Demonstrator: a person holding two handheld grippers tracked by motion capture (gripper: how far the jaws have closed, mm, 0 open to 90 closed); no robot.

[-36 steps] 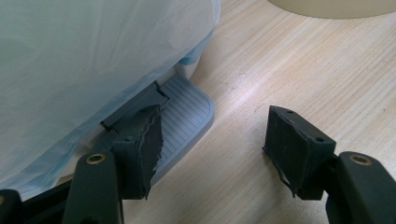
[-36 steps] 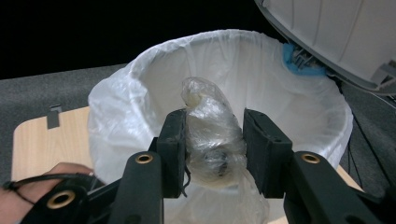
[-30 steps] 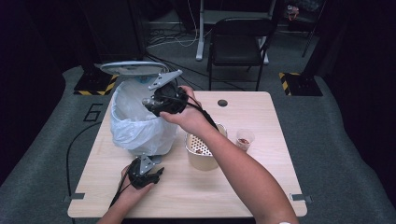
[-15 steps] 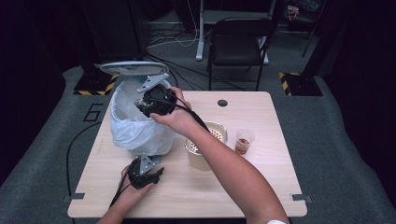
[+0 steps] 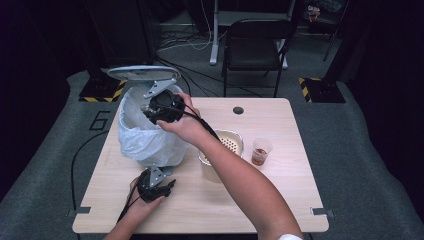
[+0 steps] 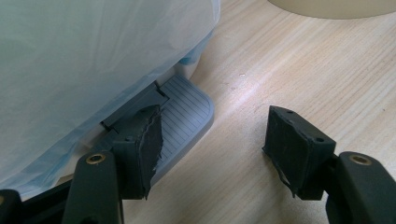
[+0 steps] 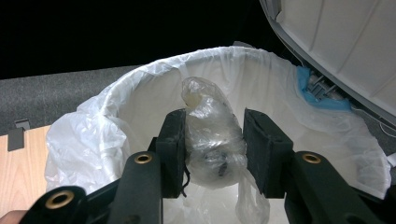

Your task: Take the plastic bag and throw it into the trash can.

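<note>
A pedal bin lined with a white bag stands at the table's left, its lid raised. My right gripper hangs over the bin's mouth, shut on a crumpled clear plastic bag; in the right gripper view the jaws squeeze the bag above the liner. My left gripper lies low at the bin's front. In the left gripper view its jaws stand apart with bare wood between them, and one jaw rests on the grey ribbed pedal.
A beige tub with a perforated insert stands just right of the bin, under my right forearm. A small plastic cup with reddish contents is further right. A dark chair stands behind the table.
My right gripper has carried the clear bag leftward and slightly down, from beside the bin to over its mouth. The left gripper has stayed on the pedal.
</note>
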